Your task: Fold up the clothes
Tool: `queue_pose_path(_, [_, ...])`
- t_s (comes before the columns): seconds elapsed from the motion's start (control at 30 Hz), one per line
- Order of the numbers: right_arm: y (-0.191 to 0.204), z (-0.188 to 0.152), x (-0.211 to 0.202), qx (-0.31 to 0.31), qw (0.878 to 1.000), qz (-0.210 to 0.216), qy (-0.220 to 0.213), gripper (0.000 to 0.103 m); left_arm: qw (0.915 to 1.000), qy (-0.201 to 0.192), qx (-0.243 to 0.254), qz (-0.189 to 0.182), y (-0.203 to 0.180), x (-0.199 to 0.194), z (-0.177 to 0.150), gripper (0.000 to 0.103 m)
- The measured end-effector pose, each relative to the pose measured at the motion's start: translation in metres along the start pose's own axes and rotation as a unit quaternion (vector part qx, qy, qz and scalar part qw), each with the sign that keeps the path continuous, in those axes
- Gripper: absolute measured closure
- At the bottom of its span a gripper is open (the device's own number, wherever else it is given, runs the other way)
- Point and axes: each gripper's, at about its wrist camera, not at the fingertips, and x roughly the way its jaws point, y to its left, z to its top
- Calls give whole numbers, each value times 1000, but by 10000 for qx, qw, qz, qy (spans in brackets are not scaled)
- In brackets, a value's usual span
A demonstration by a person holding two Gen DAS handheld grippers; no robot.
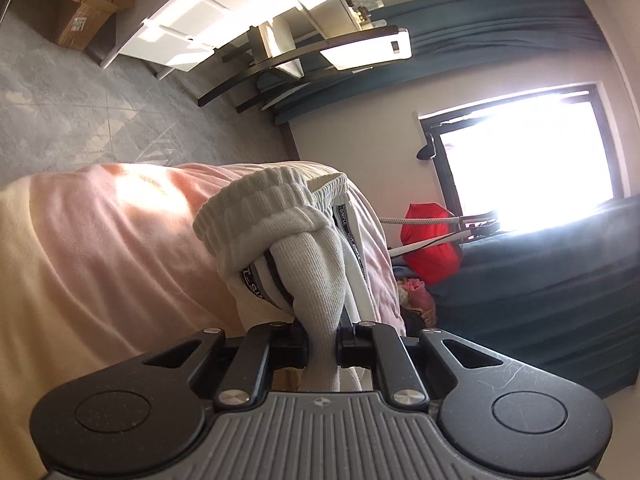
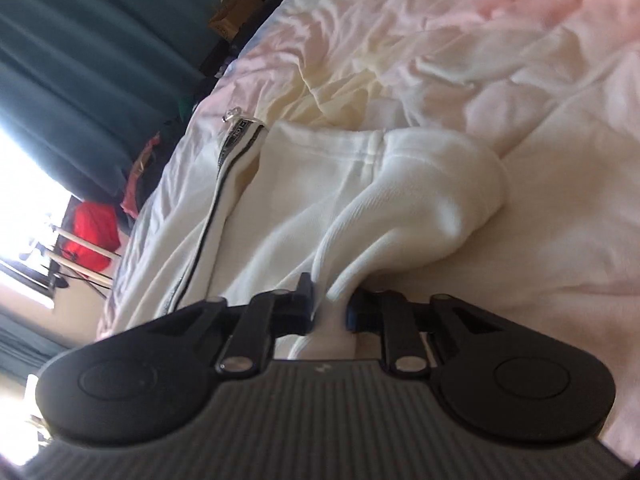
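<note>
White zip-up garment [image 2: 304, 184] is pinched by both: left gripper [image 1: 323, 338] clamped on ribbed cuff [image 1: 256, 204], right gripper [image 2: 330, 306] on hem fold; cloth runs toward 12 o'clock from each.

Left gripper [image 1: 323, 340] is clamped down tight, its black jaws nearly together with white knit fabric pinched between them. Right gripper [image 2: 330, 312] looks closed on white cloth too, though that view's pretty blurry.

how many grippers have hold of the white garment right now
2. The left gripper pinches a bunched ribbed part of the white garment; the right gripper pinches a fold of it on the bed.
</note>
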Motion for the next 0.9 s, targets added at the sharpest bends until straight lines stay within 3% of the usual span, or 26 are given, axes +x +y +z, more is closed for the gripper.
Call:
queue_pose_path(0.1, [12,4,-16,-104,9988,61,-471,93,10000,-65,-25,-62,-2,-3,-3,91])
queue_pose_path(0.17, [21,7,-34,-237,9963,240,-789,93,9988,-169,-233,-386,-2,-14,-5,92])
queue_pose_path(0.3, [39,12,-67,-534,9875,554,-1377,93,9971,-487,-14,-592,-16,-34,-5,92])
queue_pose_path(0.43, [66,28,-60,-764,9851,637,-1403,93,9976,-445,309,-420,-40,-20,5,92])
queue_pose_path(0.63, [147,59,-1,-1304,9817,379,-1336,93,9922,-481,1147,-105,-98,45,31,92])
queue_pose_path(0.73, [198,69,50,-1708,9761,137,-1335,93,9854,-522,1615,88,-130,103,41,92])
queue_pose_path(0.9, [251,66,163,-2387,9623,-368,-1252,93,9790,-357,1842,793,-162,218,52,91])
